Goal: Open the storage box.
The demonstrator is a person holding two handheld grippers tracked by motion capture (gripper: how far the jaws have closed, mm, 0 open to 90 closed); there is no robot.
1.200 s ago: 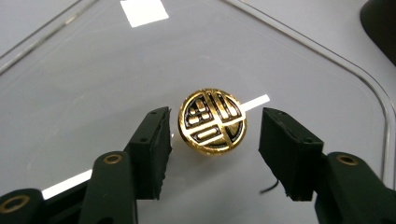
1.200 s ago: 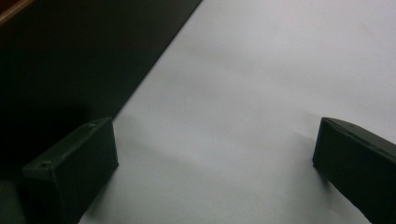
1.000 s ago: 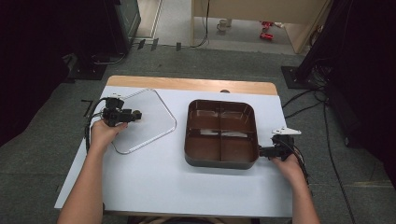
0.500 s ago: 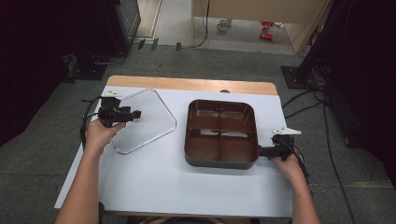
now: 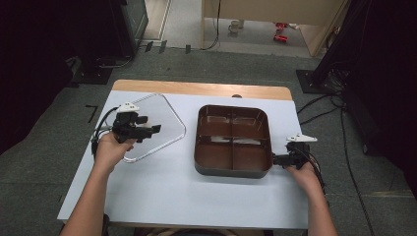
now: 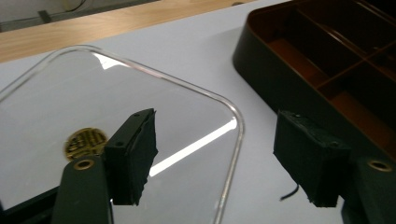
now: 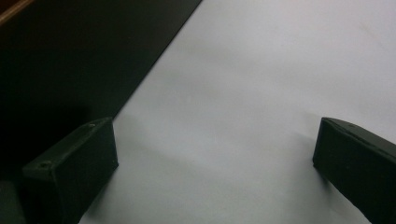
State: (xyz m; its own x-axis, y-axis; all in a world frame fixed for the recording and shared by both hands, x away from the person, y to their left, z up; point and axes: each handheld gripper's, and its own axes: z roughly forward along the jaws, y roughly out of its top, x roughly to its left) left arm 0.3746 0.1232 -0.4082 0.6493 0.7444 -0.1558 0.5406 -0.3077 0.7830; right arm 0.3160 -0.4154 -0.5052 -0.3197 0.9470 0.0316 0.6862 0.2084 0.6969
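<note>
A clear plastic lid with rounded corners lies flat on the white table, at the left. My left gripper hovers over it, jaws pointing right. In the left gripper view the lid lies below the left gripper, whose jaws have just been opening; its pads are clear of the lid. A gold sticker shows through the plastic. A brown tray with several compartments sits right of centre. My right gripper rests at its near right corner, open. Between its jaws is white table, and the tray wall is beside one jaw.
The white table top ends in a bare wooden strip along its far edge. Dark equipment and cables stand on the floor around the table. The tray is close to the right of the lid.
The left gripper has shifted slightly to the right and toward the near edge, and its jaws have spread. The lid, the tray and the right hand are unmoved.
</note>
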